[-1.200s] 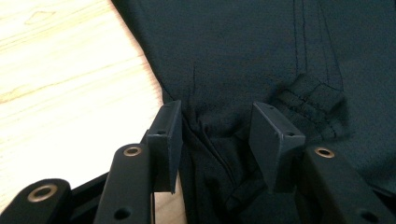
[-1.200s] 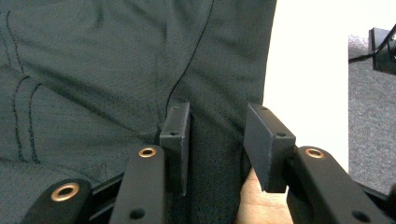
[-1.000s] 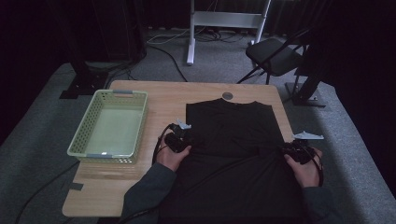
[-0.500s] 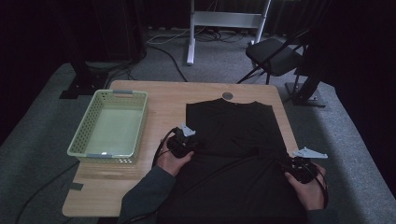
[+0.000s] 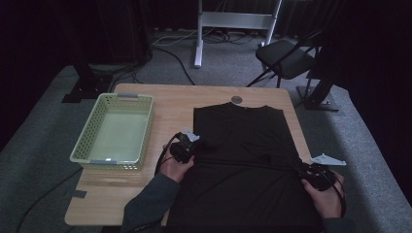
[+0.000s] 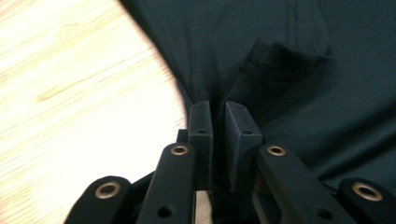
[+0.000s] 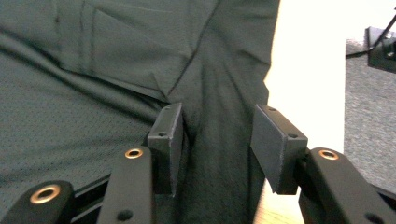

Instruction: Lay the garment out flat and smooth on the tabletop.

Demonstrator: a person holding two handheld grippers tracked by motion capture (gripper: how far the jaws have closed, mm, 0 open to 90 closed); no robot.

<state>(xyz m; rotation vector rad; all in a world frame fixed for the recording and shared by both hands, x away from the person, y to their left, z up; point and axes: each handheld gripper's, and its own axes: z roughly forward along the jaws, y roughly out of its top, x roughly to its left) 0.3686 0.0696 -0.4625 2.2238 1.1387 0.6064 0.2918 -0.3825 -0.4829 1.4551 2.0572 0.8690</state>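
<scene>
Shirt [image 5: 243,160] flat on tabletop [image 5: 165,104]. Left gripper [image 6: 213,122] just squeezed tight on its edge. Right gripper [image 7: 218,135] wide apart, closing a bit, cloth between, not pinched.

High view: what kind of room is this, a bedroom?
Probably not: it looks like a workshop or recording room. The wooden table stands on grey carpet, with metal stands, trailing floor cables and a folding chair behind.

Shirt on the table, basket to its left

The shirt [image 5: 243,165] lies flat on the right half of the table [image 5: 165,99], collar at the far end. The basket [image 5: 114,133] sits left of it. The left gripper [image 5: 187,145] is at the shirt's left edge, the right gripper [image 5: 311,170] at its right edge. A chair [image 5: 286,58] stands beyond the table's far right.
</scene>
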